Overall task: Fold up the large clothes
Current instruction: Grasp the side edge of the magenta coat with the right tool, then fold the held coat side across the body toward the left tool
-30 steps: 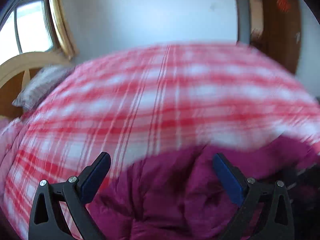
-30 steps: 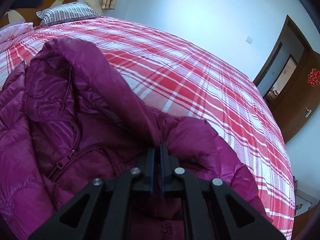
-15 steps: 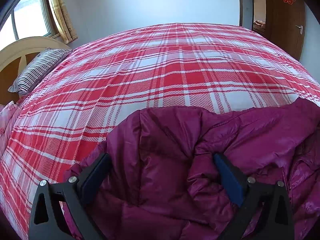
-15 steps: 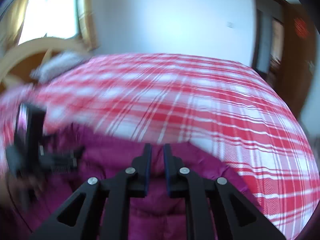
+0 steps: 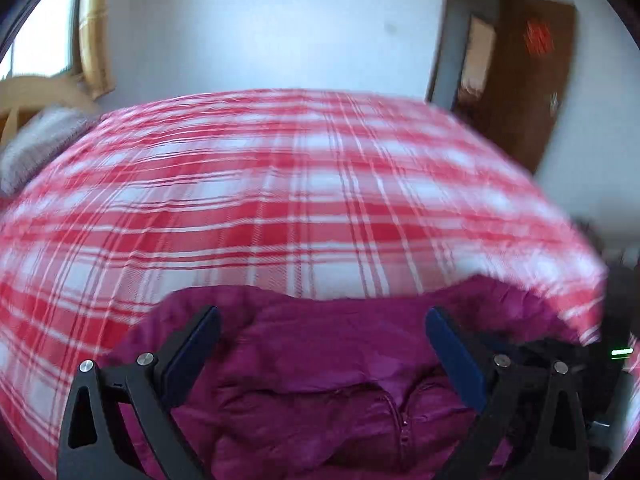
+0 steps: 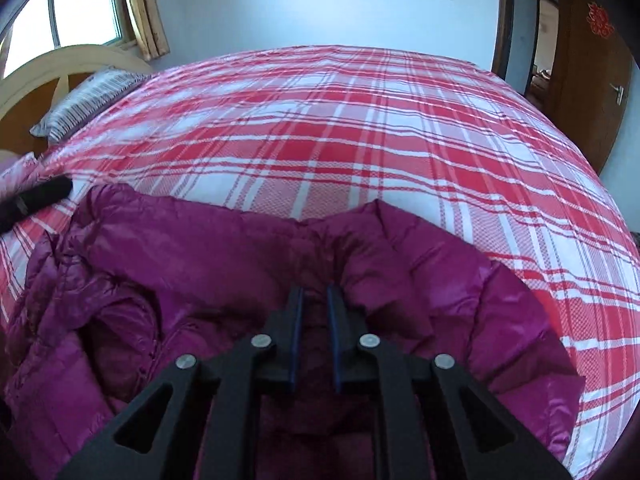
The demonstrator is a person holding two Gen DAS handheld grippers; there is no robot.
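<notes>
Still early, I judge: jacket (image 6: 248, 280) lies rumpled, unfolded, at bed's (image 6: 360, 140) 6 o'clock edge; right tool (image 6: 314, 300) closing on a fold, left tool (image 5: 320, 344) wide open.

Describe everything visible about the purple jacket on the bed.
The purple jacket is a shiny, quilted down-style garment in magenta, with a front zipper showing. It lies crumpled on the red-and-white plaid bedspread near its front edge, with puffy folds raised. The right gripper has a fold between its narrow, closing jaws. The left gripper hangs wide open over the fabric, gripping nothing.
</notes>
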